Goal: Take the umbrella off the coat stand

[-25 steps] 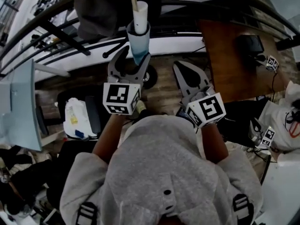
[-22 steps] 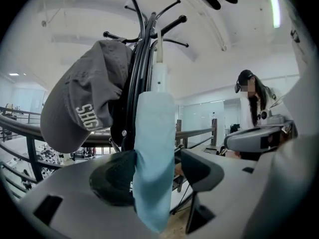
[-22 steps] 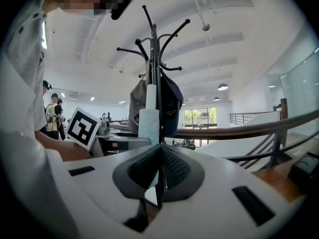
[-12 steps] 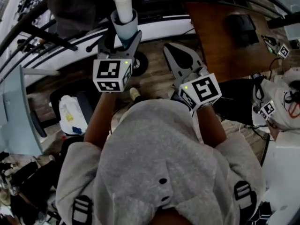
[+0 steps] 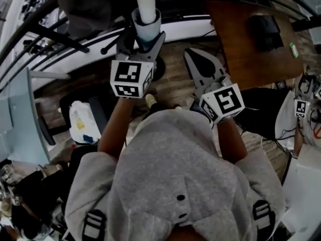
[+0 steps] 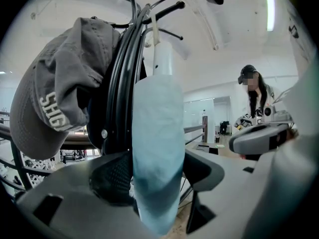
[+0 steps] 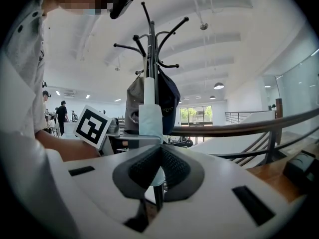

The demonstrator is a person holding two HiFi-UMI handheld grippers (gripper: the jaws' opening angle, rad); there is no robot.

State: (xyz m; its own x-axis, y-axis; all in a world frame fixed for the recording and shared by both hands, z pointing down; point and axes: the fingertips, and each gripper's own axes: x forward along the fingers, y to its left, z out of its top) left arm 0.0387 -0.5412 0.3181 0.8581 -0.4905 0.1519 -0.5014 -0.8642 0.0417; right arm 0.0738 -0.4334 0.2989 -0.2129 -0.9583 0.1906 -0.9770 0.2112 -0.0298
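The umbrella [image 5: 146, 26] is folded in a pale blue sleeve with a white handle on top. It hangs upright on the black coat stand [image 6: 119, 93], beside a grey cap [image 6: 55, 98]. My left gripper [image 5: 143, 36] is open, its jaws spread wide to either side of the umbrella [image 6: 154, 148] near the sleeve's lower part. I cannot see the pads pressing on it. My right gripper [image 5: 198, 59] is to the right, shut with nothing in it, its dark pads meeting [image 7: 159, 156]. From there the umbrella [image 7: 150, 121] and coat stand [image 7: 152, 44] are straight ahead.
A wooden desk [image 5: 241, 44] with a dark device stands at the right. Black railings [image 5: 60, 34] run behind the stand, and a handrail [image 7: 239, 128] crosses the right gripper view. A person [image 6: 254, 91] stands in the background. A white bag [image 5: 83, 122] lies low left.
The left gripper has shifted a little with the umbrella still between its jaws, and the jaws look slightly wider. The right gripper has hardly moved.
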